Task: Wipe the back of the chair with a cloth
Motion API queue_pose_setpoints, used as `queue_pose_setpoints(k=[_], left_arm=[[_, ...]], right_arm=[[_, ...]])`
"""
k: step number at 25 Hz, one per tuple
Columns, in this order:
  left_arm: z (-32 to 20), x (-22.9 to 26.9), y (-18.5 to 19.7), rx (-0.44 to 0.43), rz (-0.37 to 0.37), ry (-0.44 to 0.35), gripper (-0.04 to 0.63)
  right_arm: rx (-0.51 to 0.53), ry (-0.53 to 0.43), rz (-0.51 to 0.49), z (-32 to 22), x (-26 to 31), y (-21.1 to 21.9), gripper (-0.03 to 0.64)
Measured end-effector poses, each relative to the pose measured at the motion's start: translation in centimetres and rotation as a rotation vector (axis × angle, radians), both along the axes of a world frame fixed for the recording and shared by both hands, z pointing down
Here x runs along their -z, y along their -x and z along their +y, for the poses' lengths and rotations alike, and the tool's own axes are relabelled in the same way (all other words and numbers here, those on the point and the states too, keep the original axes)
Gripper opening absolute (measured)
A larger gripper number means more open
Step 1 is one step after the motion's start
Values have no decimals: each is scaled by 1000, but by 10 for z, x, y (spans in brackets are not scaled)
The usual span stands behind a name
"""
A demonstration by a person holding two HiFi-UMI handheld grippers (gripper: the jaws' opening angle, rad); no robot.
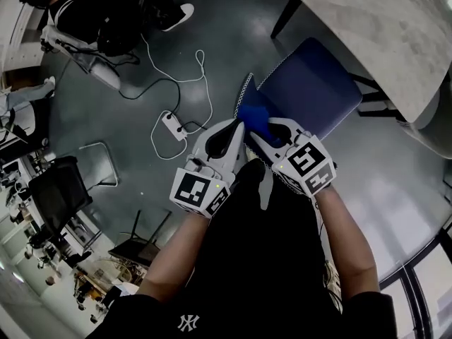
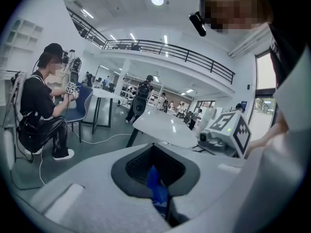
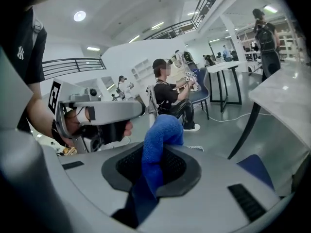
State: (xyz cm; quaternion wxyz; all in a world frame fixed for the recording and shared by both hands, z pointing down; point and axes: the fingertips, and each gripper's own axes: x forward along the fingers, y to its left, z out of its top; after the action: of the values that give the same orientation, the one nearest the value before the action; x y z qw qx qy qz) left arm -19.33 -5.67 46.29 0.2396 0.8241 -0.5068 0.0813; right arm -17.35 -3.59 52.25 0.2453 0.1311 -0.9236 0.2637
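The only lettering that can be read is a white "NY" monogram [image 1: 188,323] on the person's black shirt [image 1: 240,260]; the cubes [image 1: 308,162] on both grippers carry black-and-white square markers, and the cloth shows no label. The left gripper [image 2: 161,200] has its jaws pressed together on a thin blue fold of the cloth [image 2: 156,191], which stands on edge in the narrow slit between them. The right gripper [image 3: 146,181] is likewise clamped on the cloth. There, a thicker roll runs lengthwise from deep between the jaws out past their tips, rising and curling over at its free end. From the head view, both sets of jaws meet almost tip to tip. The bunched cloth bridges them, with its long axis running across from one gripper to the other. Just beyond the tips is the blue chair [image 1: 311,83], its seat stretching away from the jaws and partly tucked under a pale table [image 1: 381,27]. The stitched white edge nearest the tips seems to be the top of the chair's back, though the steep angle makes that hard to confirm.
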Motion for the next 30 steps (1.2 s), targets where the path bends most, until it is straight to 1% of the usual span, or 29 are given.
queue_pose_setpoints(k=[4, 8, 17, 23, 30], left_arm=[[-2, -6, 5, 20, 0, 18, 8], [-2, -10, 10, 29, 2, 26, 8], [-3, -7, 5, 9, 17, 21, 8], [-7, -2, -4, -32, 20, 7, 8], [-8, 3, -27, -84, 33, -5, 8]], right_arm=[[138, 44, 17, 17, -17, 11, 80], [197, 112, -7, 32, -22, 14, 80], [213, 212, -14, 49, -28, -9, 80], [211, 242, 25, 65, -33, -38, 81], [189, 277, 85, 90, -40, -81, 81]])
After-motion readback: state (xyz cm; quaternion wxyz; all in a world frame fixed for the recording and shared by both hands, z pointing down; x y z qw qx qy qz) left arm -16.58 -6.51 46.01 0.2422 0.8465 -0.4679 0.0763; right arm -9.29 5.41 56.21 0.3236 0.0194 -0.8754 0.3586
